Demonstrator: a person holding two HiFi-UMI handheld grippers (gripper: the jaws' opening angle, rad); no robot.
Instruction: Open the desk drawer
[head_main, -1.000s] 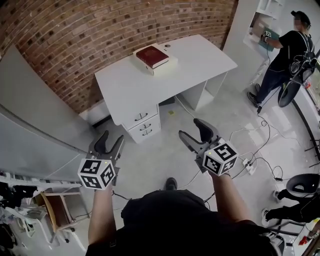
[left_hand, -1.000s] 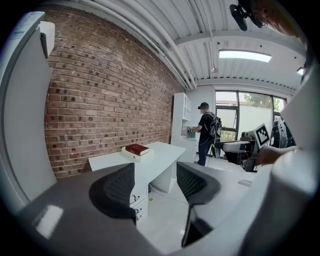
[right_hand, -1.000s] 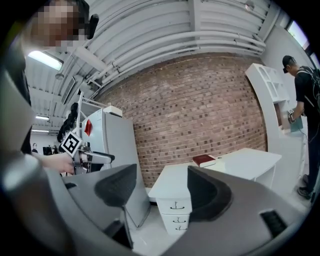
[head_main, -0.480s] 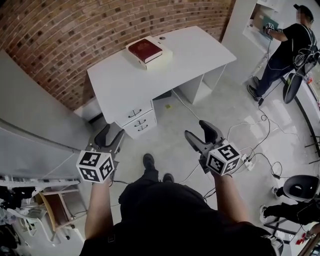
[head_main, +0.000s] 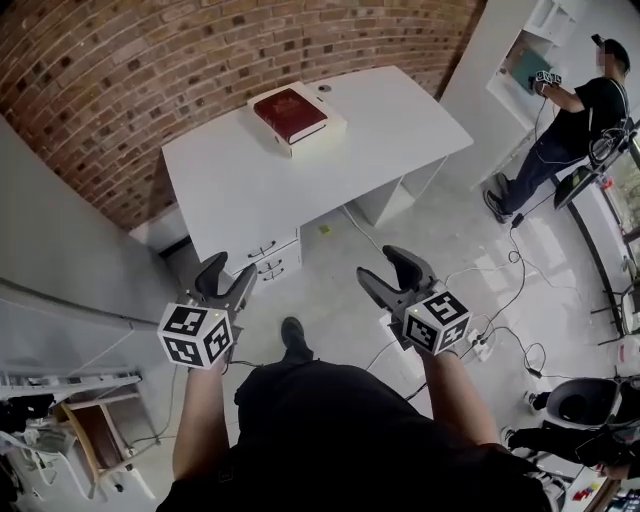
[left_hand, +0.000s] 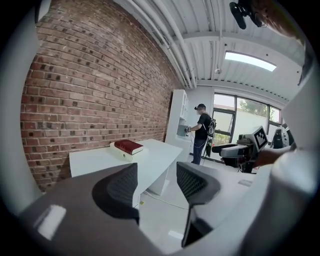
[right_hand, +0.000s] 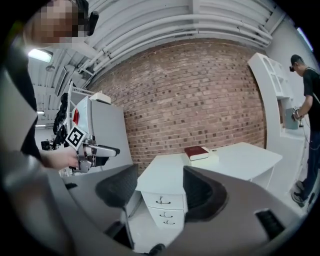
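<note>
A white desk (head_main: 300, 170) stands against the brick wall, with a stack of shut drawers (head_main: 268, 258) under its left end. In the right gripper view the drawers (right_hand: 163, 204) show small dark handles. A red book (head_main: 290, 112) lies on a white box on the desk top. My left gripper (head_main: 228, 272) is open and empty, held in the air just short of the drawers. Out to the right my other gripper (head_main: 382, 265) is also open and empty, above the floor. Neither touches the desk.
A person (head_main: 565, 115) stands at white shelves at the far right. Cables and a power strip (head_main: 482, 345) lie on the floor to my right. A dark chair (head_main: 578, 400) is at the lower right. A grey panel (head_main: 60, 260) and racks stand at my left.
I have stepped closer to the desk, so the drawers now lie just beyond the left gripper. Both grippers stay open and empty.
</note>
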